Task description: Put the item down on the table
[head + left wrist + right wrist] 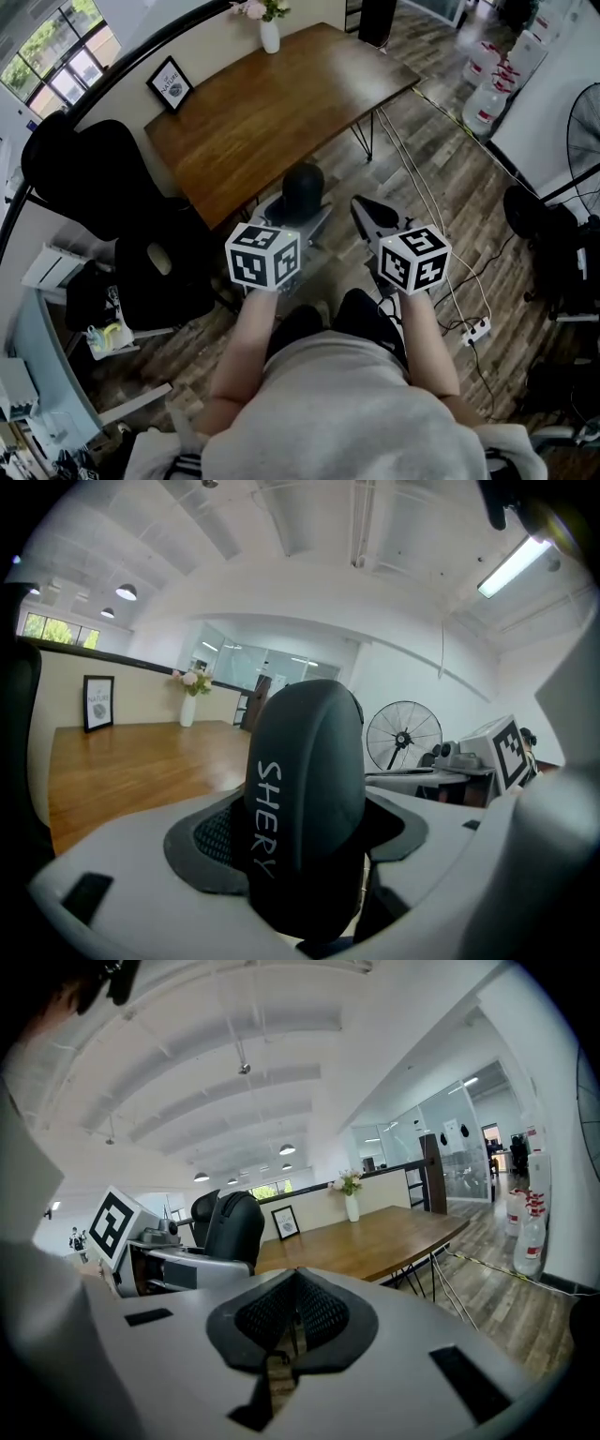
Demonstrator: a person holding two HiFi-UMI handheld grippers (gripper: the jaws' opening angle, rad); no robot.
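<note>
The left gripper (309, 860) is clamped on the black item (305, 771), at centre frame, just short of the table (272, 103) above. It looks rigid, light and smooth, perhaps slippery, so a mid-body hold suits. The right gripper (295, 1321) has its jaws together, empty.

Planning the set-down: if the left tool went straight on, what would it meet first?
Probably the wooden table, with the dark item in the left tool arriving first; relative height is unclear.
</note>
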